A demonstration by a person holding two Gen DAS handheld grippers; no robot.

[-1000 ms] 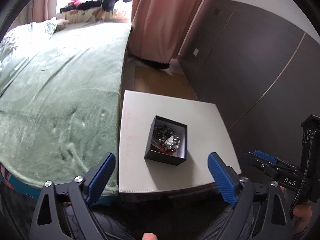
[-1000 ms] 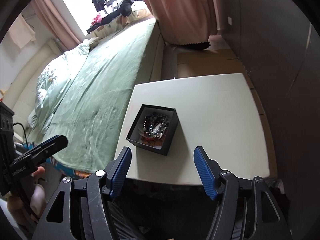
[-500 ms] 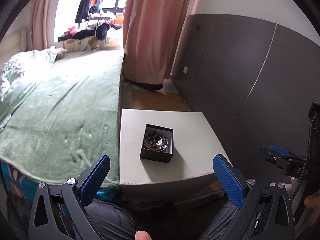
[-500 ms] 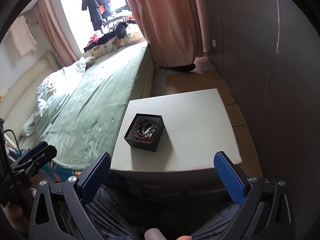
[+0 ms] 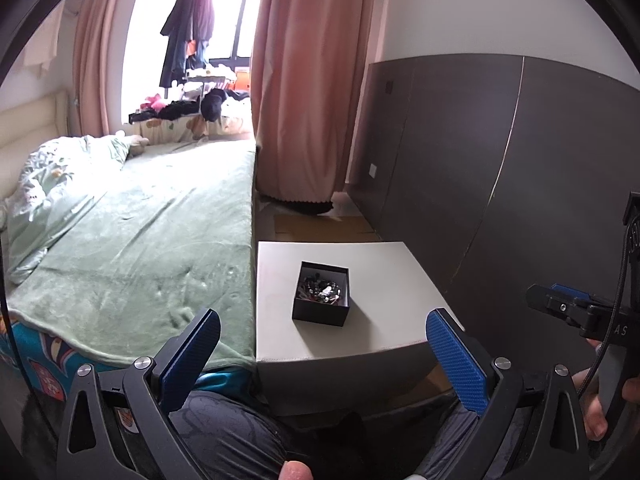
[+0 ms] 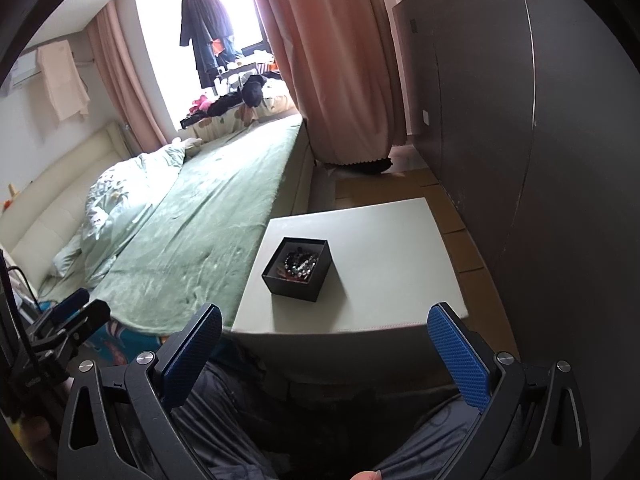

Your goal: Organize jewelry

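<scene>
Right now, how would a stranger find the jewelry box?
Look at the bed; a white table stands against its side. On it sits one small black box, open, with beads inside. It is the only thing on the table.

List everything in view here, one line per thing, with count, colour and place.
box: one, black, open, on the table nearer the bed side.
jewelry: a tangled heap, dark with pale beads, inside the box; count unclear.
table: one, white, between bed and wall panel.
bed: one, green blanket, beside the table.
curtain: pink, by the window.
wall panel: dark brown, along the table's other side.
left claw: one, blue pads, open, held back from the table.
right claw: one, blue pads, open, held back too.
</scene>
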